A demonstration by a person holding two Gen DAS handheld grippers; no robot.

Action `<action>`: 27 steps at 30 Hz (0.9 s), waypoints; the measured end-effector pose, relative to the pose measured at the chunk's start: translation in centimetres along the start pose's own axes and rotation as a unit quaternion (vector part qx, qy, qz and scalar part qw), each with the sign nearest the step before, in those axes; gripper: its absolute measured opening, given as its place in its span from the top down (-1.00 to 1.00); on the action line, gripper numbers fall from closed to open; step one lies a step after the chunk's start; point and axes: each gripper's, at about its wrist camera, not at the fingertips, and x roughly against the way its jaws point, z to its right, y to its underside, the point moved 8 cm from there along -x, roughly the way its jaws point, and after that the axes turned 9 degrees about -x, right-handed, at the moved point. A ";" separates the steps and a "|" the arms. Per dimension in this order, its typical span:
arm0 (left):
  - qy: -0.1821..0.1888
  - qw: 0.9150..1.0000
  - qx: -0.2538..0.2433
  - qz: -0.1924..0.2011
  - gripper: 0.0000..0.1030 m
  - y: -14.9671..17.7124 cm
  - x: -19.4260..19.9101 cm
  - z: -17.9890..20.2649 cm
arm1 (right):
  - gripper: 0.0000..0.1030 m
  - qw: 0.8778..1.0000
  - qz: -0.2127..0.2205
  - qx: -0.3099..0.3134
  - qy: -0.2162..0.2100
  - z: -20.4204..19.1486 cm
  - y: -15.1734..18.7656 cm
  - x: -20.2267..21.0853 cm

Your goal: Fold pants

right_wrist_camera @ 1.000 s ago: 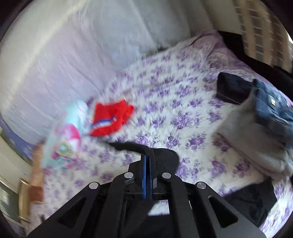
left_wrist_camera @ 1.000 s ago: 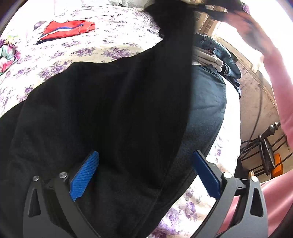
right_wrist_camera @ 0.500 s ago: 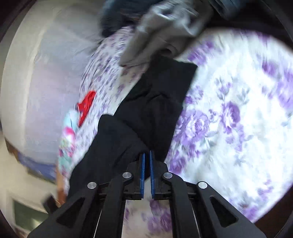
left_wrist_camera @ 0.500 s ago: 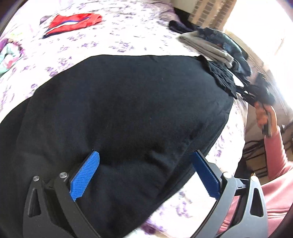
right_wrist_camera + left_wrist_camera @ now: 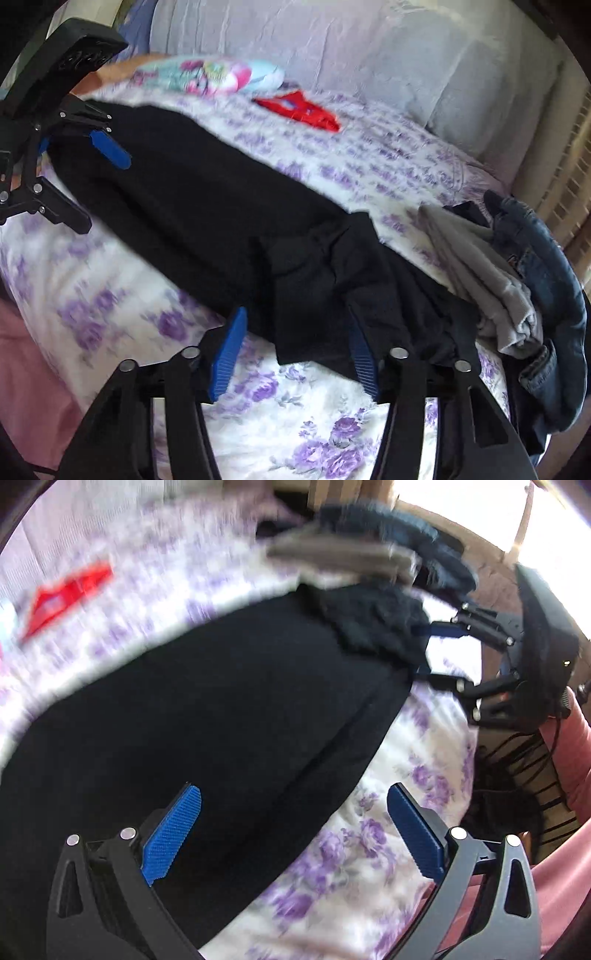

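Observation:
Black pants (image 5: 207,716) lie flat across the purple-flowered bedspread (image 5: 351,867), doubled over lengthwise; they also show in the right wrist view (image 5: 229,221). My left gripper (image 5: 291,830) is open at one end of the pants, its left pad over the black cloth and its right pad over the bedspread. My right gripper (image 5: 295,350) is open at the other end, its blue pads on either side of the crumpled cloth edge (image 5: 314,295). Each gripper shows in the other's view, the right one in the left wrist view (image 5: 439,650) and the left one in the right wrist view (image 5: 74,177).
A pile of grey (image 5: 476,266) and denim (image 5: 546,258) clothes lies next to the pants' end by my right gripper. A red garment (image 5: 303,110) and a colourful pillow (image 5: 210,74) lie near the headboard. A pink sleeve (image 5: 561,867) is at the bed's edge.
My right gripper laid the pants' end down on the bed and opened, letting it go. The pants now lie flat. My left gripper stayed open and shifted toward the pants' edge.

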 end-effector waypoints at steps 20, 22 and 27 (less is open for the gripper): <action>0.018 0.999 -0.014 0.043 -0.91 0.9 1.3 0.3 | 0.89 0.852 0.014 -0.523 -0.002 22.7 6.0 1.0; 0.014 0.998 -0.009 0.055 -0.91 1.2 3.4 -0.4 | 0.86 0.858 0.017 -0.513 -0.010 20.9 5.7 1.5; -0.088 0.992 0.013 0.091 -0.91 3.1 10.4 -5.1 | 0.05 0.944 0.089 -0.304 -0.091 7.6 -2.6 6.3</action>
